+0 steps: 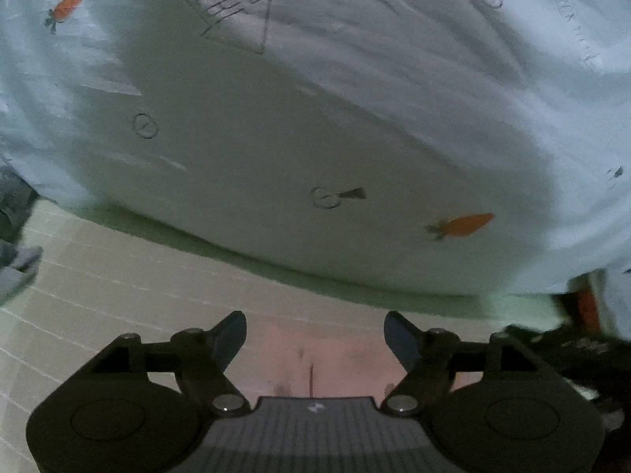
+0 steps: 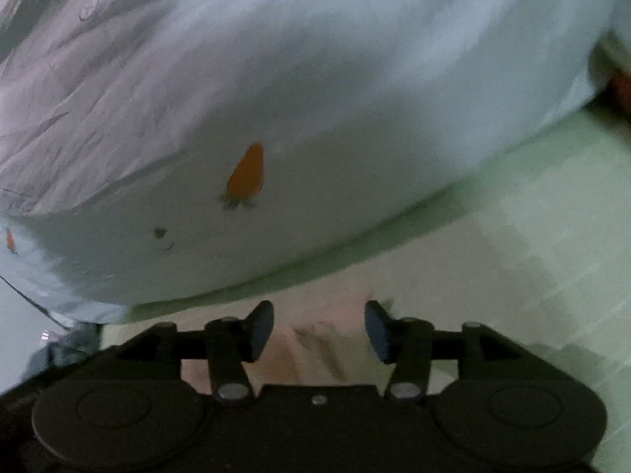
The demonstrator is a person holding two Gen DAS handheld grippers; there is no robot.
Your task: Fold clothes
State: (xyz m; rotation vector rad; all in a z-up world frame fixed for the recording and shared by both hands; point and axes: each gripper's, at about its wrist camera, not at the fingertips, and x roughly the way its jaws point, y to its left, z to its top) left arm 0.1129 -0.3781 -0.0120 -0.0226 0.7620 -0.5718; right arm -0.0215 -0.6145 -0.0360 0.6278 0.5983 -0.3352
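A pale blue-white garment (image 1: 315, 118) with orange carrot prints (image 1: 461, 225) and small black doodles lies spread on a light green checked surface (image 1: 98, 276). It fills the upper part of both views; in the right wrist view it shows as the same cloth (image 2: 315, 118) with a carrot (image 2: 246, 173). My left gripper (image 1: 315, 335) is open and empty, just short of the garment's near edge. My right gripper (image 2: 319, 329) is open and empty, also just short of the near edge.
A grey cloth heap (image 1: 15, 244) lies at the far left. Something red-orange (image 1: 587, 307) sits under the garment's right edge, also visible in the right wrist view (image 2: 621, 86). A pinkish patch of the surface (image 1: 315, 354) lies under the left gripper.
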